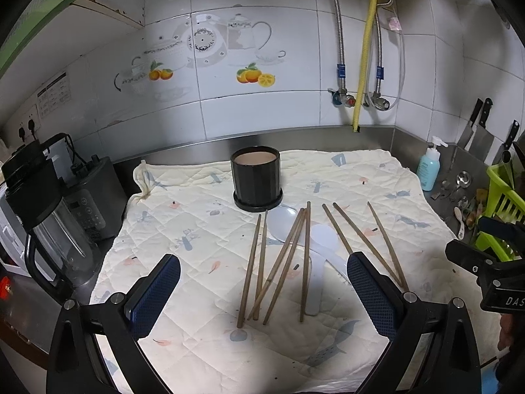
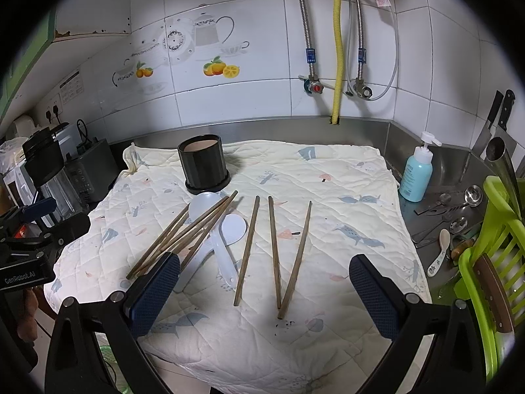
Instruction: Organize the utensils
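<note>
Several brown wooden chopsticks lie scattered on a quilted cloth, some crossing two white plastic spoons. A black cylindrical holder stands upright behind them, with nothing in it that I can see. My left gripper hovers open over the near ends of the left chopsticks. My right gripper is open above the near ends of the three right-hand chopsticks. Neither holds anything.
A blender and a grey appliance stand at the left. At the right are a blue pump bottle, loose metal spoons, a green drying rack and wall-hung knives. Pipes and valves run down the tiled wall.
</note>
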